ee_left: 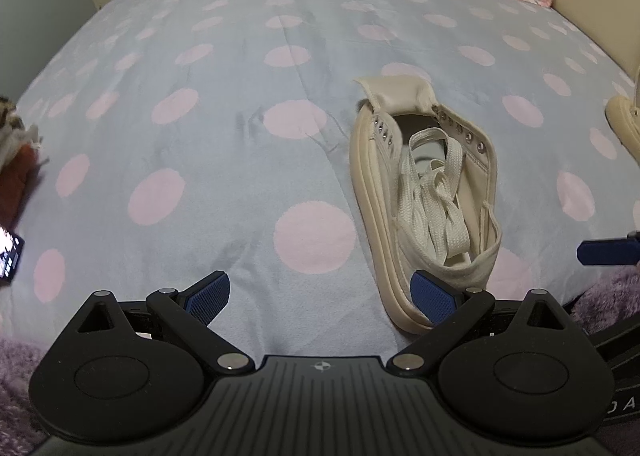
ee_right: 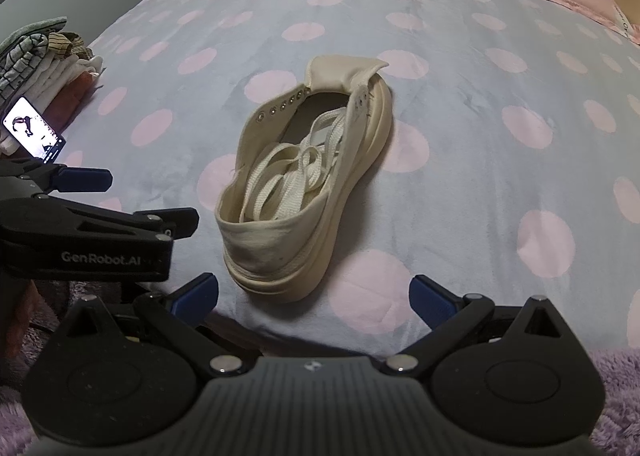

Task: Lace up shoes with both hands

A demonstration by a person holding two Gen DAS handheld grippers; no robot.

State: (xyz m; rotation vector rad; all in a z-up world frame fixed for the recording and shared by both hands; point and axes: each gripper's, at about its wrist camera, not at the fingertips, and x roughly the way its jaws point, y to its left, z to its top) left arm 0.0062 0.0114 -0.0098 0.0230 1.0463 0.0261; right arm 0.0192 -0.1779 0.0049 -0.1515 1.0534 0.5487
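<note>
On a dotted bedspread (ee_right: pixel 460 67), a cream shoe (ee_right: pixel 304 175) is seen lying heel-near, toe-far, its tongue (ee_right: pixel 340 73) folded back toward the far end. No lace is threaded: the white lace (ee_right: pixel 288 179) is heaped in a loose tangle inside the shoe, and both rows of eyelets (ee_right: pixel 282 107) are left bare. The left gripper (ee_left: pixel 320 298) and right gripper (ee_right: pixel 314 298) are held spread wide and empty at the near edge, just short of the heel. Trouble is most likely to be caused by the tangle: a loop rather than a lace end may be pinched, and a knot tightened. The light shoe may also be dragged across the soft cover if it is not steadied. A second shoe (ee_left: pixel 624 123) is glimpsed at far right.
</note>
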